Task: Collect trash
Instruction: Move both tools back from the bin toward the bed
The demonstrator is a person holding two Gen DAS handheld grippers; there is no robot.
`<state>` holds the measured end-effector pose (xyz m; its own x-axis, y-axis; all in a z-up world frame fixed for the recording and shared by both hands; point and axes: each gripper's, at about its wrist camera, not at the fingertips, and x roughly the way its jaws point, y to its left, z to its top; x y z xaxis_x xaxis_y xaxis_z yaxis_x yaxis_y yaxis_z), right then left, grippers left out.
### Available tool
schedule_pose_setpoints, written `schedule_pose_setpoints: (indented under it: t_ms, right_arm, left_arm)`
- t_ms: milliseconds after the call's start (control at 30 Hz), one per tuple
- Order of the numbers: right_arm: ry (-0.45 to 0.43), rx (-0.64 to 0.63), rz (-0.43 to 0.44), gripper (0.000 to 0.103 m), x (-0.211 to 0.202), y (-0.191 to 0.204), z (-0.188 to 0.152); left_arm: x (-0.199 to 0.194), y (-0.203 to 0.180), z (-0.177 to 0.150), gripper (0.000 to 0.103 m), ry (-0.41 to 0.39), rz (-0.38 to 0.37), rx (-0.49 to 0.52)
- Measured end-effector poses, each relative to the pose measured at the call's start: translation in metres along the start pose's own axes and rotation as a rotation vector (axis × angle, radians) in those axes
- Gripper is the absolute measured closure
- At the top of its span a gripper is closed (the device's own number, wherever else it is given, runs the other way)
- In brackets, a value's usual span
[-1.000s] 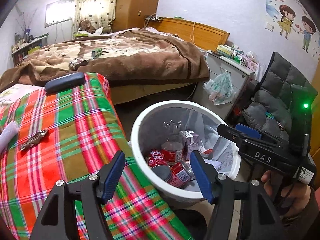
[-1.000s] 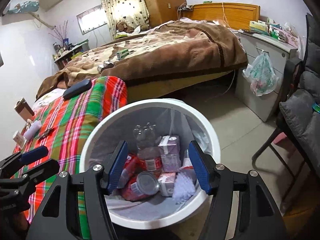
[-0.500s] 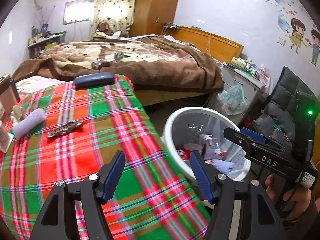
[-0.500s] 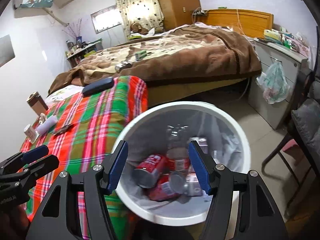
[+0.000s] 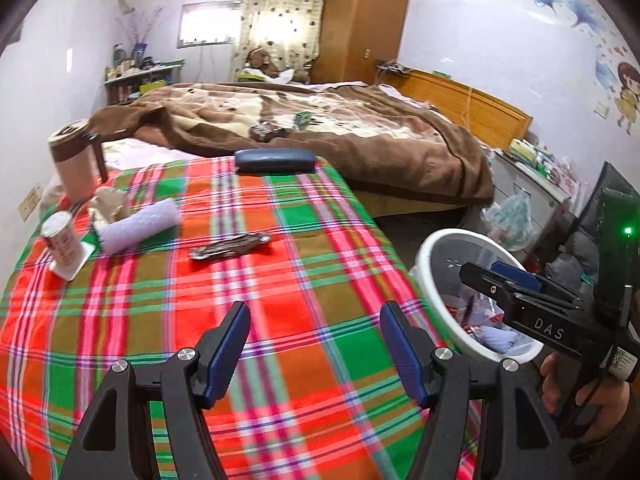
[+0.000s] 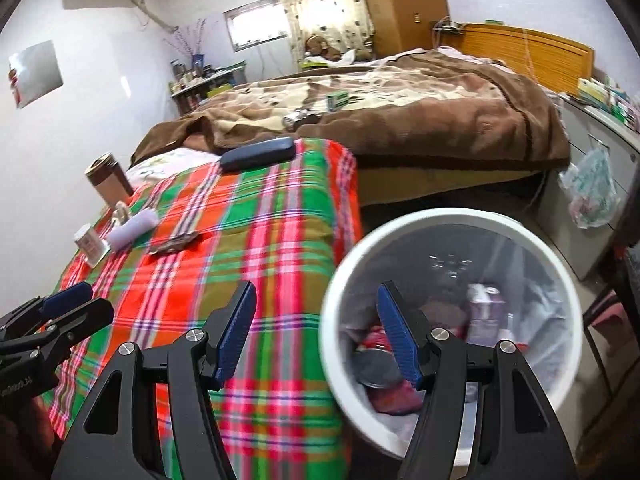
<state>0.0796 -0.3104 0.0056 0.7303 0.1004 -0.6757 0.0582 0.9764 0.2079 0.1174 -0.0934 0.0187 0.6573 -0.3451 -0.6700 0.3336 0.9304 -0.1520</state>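
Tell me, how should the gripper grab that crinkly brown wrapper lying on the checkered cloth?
Probably across its narrow middle, coming straight down from above. The wrapper lies flat and long on the cloth, so its thin width fits between open jaws, and nothing crowds it. The left gripper is open and nearer.

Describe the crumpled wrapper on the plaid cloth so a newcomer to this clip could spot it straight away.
Start at the plaid tablecloth in red, green and brown beside the white trash bin. Near its middle lies the wrapper, right of the pale lilac roll and nearer the camera than the dark blue case. It alone is flat, crinkled, brownish and shiny.
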Motion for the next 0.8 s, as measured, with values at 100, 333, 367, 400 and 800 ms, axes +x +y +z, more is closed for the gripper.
schedule_pose_setpoints:
  t_ms: [100,333,367,400,800]
  right_arm:
    - [0.005,-0.028,0.02,0.039,0.006,0.015,0.003]
    - [0.023,-0.086,0.057,0.039,0.017,0.044,0.006]
    - [0.027,-0.094,0.064,0.039,0.018,0.048,0.006]
    - [0.031,-0.1,0.069,0.039,0.02,0.051,0.005]
    - [0.074,-0.212,0.13,0.039,0.049,0.095,0.015]
  left_arm:
    - [-0.003,0.019,-0.001,0.036,-0.007,0.022,-0.024]
    - [-0.011,0.067,-0.002,0.036,-0.023,0.08,-0.105]
    - [-0.012,0.072,-0.002,0.036,-0.024,0.087,-0.111]
    - [-0.013,0.079,-0.003,0.036,-0.025,0.097,-0.121]
    - [-0.022,0.146,-0.003,0.036,-0.047,0.182,-0.21]
